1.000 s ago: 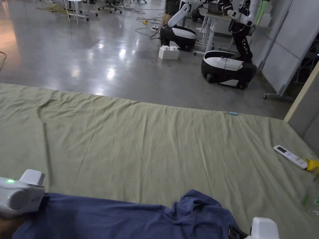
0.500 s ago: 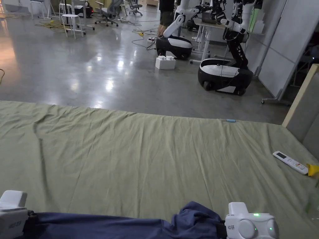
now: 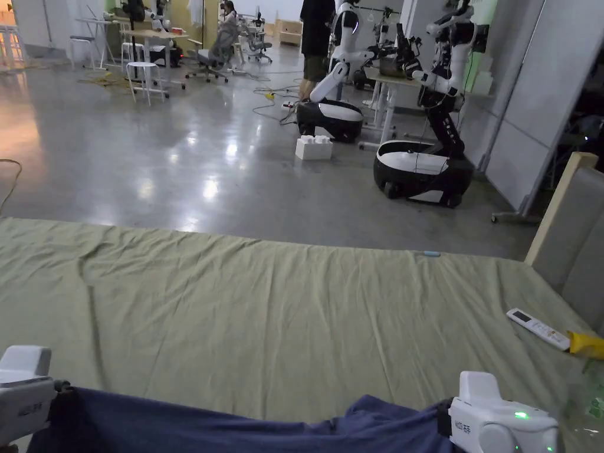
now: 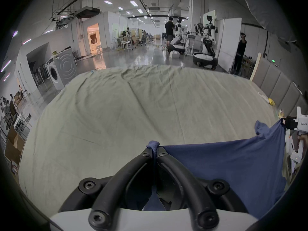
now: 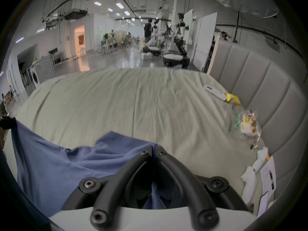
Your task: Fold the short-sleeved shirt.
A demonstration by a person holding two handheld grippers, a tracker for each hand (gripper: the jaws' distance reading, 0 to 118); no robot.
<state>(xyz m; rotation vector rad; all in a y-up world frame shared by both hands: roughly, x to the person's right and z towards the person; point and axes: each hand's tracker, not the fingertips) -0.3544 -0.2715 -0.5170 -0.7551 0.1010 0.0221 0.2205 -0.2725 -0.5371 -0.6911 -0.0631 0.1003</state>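
Two grippers, left gripper (image 4: 154,151) and right gripper (image 5: 152,149), fingers clamped on blue shirt (image 4: 233,168), green sheet (image 3: 265,318) beneath

A wrinkled green sheet (image 3: 283,318) covers the bed. Near its right edge lies a white remote (image 3: 538,328), touching a yellow object (image 3: 586,345) at its near end, with a padded grey headboard (image 5: 260,91) just beside them. A clear bag of colourful sweets (image 5: 246,126) sits closer in along the headboard. Beyond the bed, on the glossy grey floor (image 3: 147,147), stand two black-and-white robots (image 3: 422,171), a white foam block (image 3: 314,147) and a person (image 3: 315,41). A washing machine (image 4: 55,74) stands far left.
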